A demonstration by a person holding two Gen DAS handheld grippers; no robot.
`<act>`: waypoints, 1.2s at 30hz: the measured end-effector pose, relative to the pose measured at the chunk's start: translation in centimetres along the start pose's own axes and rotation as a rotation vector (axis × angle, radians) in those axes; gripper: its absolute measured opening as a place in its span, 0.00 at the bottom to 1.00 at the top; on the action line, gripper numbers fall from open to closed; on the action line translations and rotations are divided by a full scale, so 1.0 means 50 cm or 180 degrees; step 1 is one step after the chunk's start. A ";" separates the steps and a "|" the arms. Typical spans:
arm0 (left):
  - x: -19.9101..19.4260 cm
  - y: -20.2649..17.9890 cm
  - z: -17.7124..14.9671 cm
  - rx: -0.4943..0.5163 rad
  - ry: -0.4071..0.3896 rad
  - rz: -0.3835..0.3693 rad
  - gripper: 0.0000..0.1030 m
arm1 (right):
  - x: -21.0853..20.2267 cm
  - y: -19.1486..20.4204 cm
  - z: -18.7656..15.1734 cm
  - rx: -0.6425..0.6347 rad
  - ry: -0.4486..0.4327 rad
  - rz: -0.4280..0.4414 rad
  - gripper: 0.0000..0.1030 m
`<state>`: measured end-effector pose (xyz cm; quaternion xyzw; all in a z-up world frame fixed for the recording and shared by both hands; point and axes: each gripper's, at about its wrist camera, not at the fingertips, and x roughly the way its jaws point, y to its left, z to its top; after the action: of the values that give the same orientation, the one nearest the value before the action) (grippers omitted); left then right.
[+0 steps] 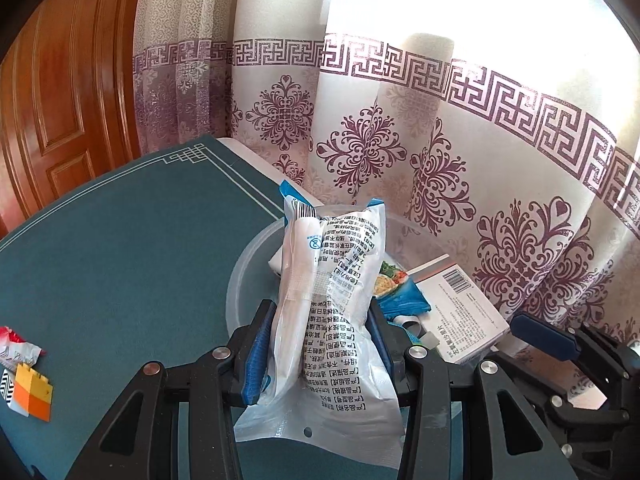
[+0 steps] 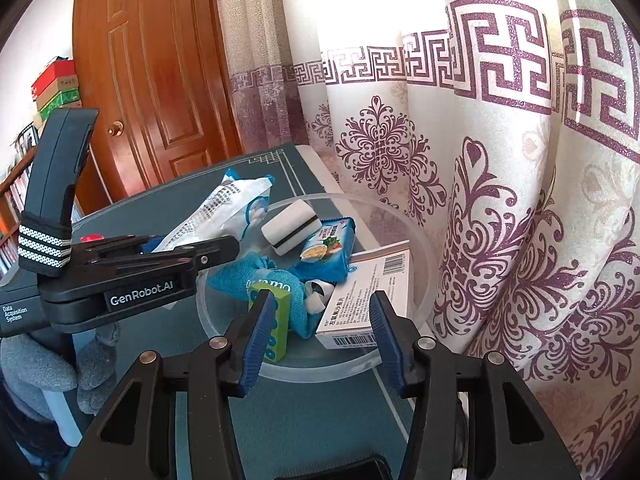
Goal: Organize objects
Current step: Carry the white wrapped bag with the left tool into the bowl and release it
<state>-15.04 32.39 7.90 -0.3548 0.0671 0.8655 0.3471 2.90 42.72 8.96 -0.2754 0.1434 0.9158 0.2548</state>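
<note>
My left gripper point(image 1: 320, 344) is shut on a white plastic packet point(image 1: 332, 300) printed with black text. It holds the packet upright over the near rim of a clear round basin point(image 1: 248, 264). In the right wrist view the same left gripper point(image 2: 180, 248) reaches in from the left with the packet point(image 2: 224, 208). My right gripper point(image 2: 324, 332) hovers open over the basin point(image 2: 420, 280), its pads touching nothing. Below it lie a green box point(image 2: 272, 320), a blue cloth point(image 2: 280, 284) and a white medicine box point(image 2: 368, 300). Farther in sit a white sponge block point(image 2: 290, 224) and a blue food packet point(image 2: 328, 248).
The basin stands at the far right edge of a teal table mat point(image 1: 120, 240), close against a patterned curtain point(image 1: 440, 140). A yellow-orange toy block point(image 1: 34, 396) and a red-white wrapper point(image 1: 16, 344) lie on the mat's left. A wooden door point(image 2: 160, 100) stands behind. A grey-gloved hand point(image 2: 40, 380) holds the left gripper.
</note>
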 end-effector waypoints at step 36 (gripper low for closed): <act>-0.035 0.056 -0.023 -0.0332 -0.0232 0.0222 0.87 | -0.008 0.015 -0.013 0.0095 0.0016 0.0048 0.49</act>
<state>-15.31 28.90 7.82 -0.3381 0.0216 0.8918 0.3000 3.07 41.69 8.76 -0.2728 0.1597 0.9147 0.2516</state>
